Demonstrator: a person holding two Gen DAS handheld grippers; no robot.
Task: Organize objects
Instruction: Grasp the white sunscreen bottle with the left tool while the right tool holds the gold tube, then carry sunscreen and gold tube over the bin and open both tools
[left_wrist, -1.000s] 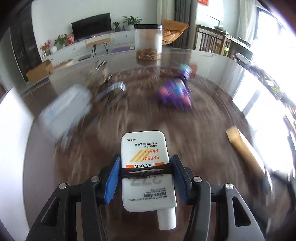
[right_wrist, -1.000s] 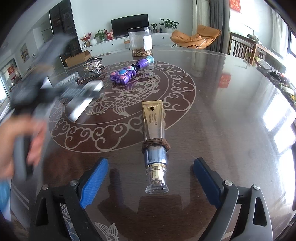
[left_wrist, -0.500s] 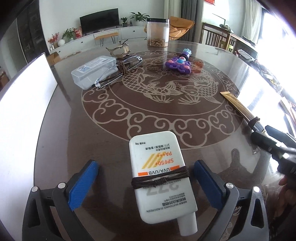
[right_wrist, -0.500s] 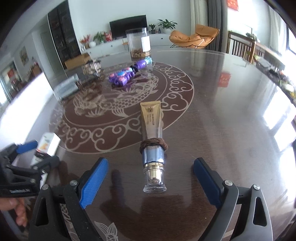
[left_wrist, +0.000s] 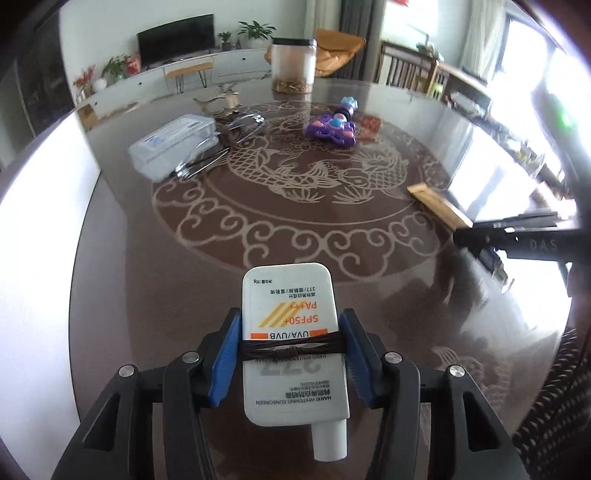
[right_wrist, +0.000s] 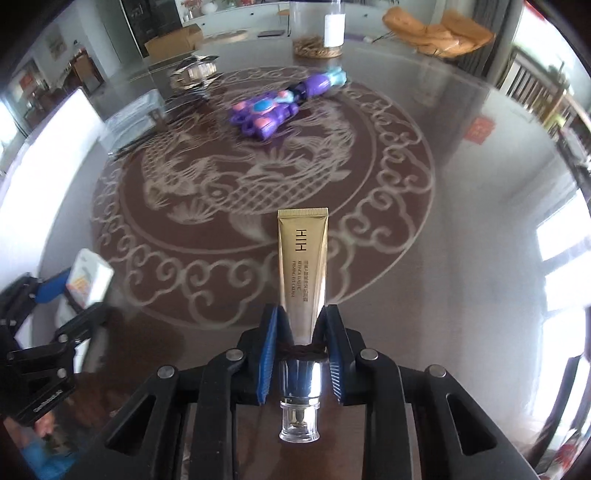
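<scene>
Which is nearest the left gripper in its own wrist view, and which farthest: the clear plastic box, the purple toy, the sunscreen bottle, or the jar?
1. sunscreen bottle, clamped in the left gripper.
2. clear plastic box, left.
3. purple toy, right of centre.
4. jar, far edge.

A bright living room with a wall-mounted television (left_wrist: 176, 38), white sideboard (left_wrist: 155, 79), orange armchair (left_wrist: 338, 50) and sunlit windows (left_wrist: 532, 40).

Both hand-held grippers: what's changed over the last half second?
Both closed from open. The left hand-held gripper now clamps the sunscreen bottle; the right hand-held gripper clamps the gold cream tube. The purple toy and clear plastic box stayed put.
</scene>
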